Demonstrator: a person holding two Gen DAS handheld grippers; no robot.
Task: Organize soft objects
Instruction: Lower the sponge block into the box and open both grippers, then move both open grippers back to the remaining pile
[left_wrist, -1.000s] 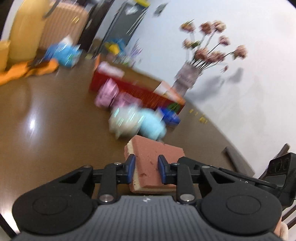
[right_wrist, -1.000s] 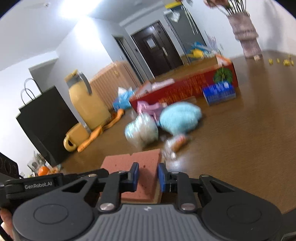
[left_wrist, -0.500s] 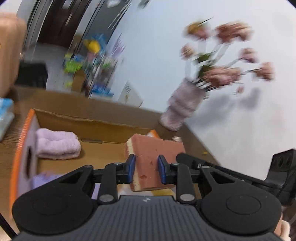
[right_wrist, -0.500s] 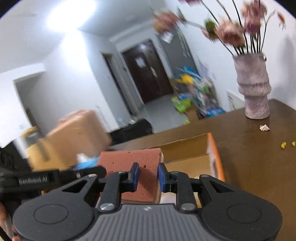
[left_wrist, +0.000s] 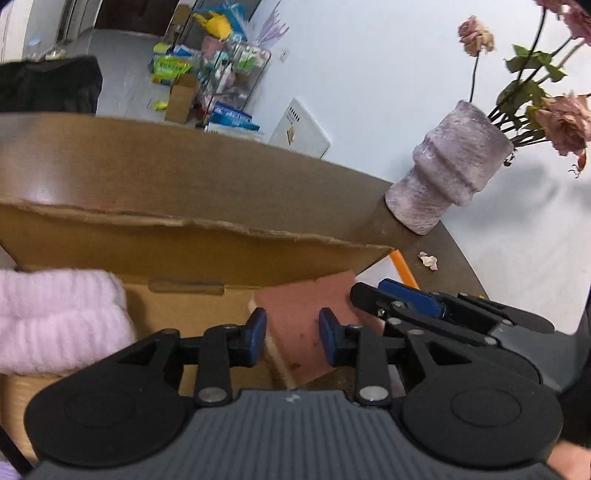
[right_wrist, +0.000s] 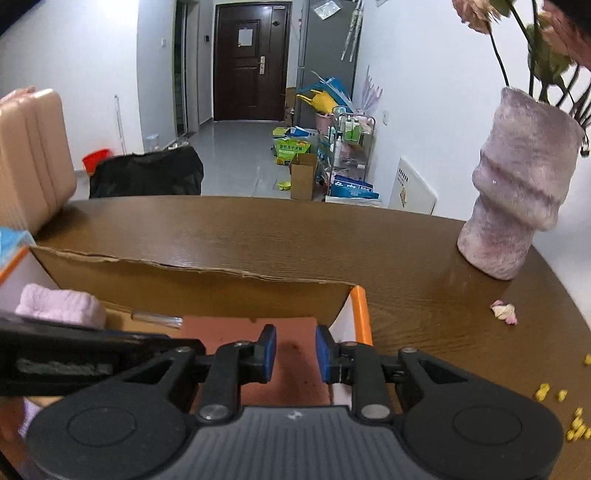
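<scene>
Since a second ago both claws have swung off the toy pile and are now sitting over the cardboard box (right_wrist: 221, 291), with the sponge carried along. The sponge (left_wrist: 306, 325) is lying inside the box at its right end, red face up, pale layer showing along its left edge.

Left claw (left_wrist: 292, 341): jaws opening, sponge sitting between the blue pads with a gap showing on the left pad side, so it's no longer pinching.

Right claw (right_wrist: 294, 353): jaws narrowly spread over the same sponge (right_wrist: 280, 350); the pads are looking slightly clear of it, but I can't tell if they're still gripping.

A folded pink towel (left_wrist: 55, 321) is resting at the left end of the box, apart from the sponge. The box is sitting on the brown worktop (right_wrist: 295, 236). A pinkish vase (right_wrist: 517, 192) with dried flowers is standing on the worktop to the right of the box, well apart from it, with a fallen petal (right_wrist: 503, 311) near its base.
</scene>
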